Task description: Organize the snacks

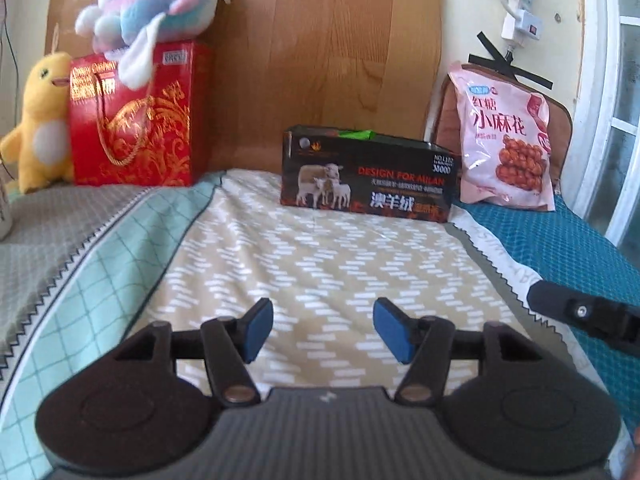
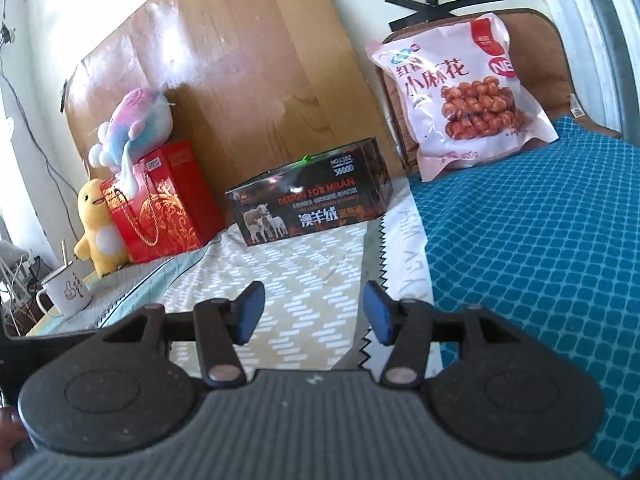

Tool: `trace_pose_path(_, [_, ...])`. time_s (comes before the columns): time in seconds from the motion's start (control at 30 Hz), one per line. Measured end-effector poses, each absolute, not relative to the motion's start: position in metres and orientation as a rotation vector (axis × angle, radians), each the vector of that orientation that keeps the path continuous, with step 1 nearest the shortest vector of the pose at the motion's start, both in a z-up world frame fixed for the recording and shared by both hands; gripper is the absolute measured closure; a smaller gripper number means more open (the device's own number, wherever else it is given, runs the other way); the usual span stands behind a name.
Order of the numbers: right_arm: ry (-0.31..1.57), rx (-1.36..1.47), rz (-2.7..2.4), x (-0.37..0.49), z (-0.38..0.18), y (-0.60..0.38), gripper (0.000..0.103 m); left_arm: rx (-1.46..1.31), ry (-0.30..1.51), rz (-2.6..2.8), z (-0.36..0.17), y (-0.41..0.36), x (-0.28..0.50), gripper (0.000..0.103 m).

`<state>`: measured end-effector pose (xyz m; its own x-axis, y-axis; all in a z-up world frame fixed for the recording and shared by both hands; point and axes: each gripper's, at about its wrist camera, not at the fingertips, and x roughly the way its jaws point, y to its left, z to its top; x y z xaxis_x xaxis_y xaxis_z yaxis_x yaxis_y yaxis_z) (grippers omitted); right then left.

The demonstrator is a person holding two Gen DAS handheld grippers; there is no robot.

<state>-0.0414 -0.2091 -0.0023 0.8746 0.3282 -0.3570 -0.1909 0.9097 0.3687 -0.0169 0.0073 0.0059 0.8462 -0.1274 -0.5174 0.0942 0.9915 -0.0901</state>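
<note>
A pink snack bag (image 1: pixel 504 136) with fried twists printed on it leans upright against a brown cushion at the back right; it also shows in the right wrist view (image 2: pixel 464 92). A black box with sheep on it (image 1: pixel 368 176) stands at the back centre on the patterned cloth, also in the right wrist view (image 2: pixel 310 204); something green pokes from its top. My left gripper (image 1: pixel 323 330) is open and empty, low over the cloth, well short of the box. My right gripper (image 2: pixel 314 312) is open and empty, also short of the box. Part of the right gripper shows in the left wrist view (image 1: pixel 588 312).
A red gift bag (image 1: pixel 136 120) (image 2: pixel 164 204) stands at the back left with a pastel plush toy (image 1: pixel 156 12) on top and a yellow plush (image 1: pixel 40 120) beside it. A white mug (image 2: pixel 66 290) sits far left. A wooden board (image 1: pixel 320 48) backs the surface. Teal cloth (image 2: pixel 540 240) covers the right.
</note>
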Motion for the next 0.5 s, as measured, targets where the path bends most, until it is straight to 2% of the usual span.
trace_pose_path(0.37, [0.461, 0.332, 0.283, -0.0372, -0.0047, -0.2098, 0.046, -0.038, 0.541, -0.095, 0.0062, 0.0049, -0.0197, 0.045])
trace_pose_path(0.5, [0.473, 0.336, 0.294, -0.0358, -0.0051, -0.2099, 0.046, -0.032, 0.547, -0.09, 0.0056, 0.004, -0.0184, 0.042])
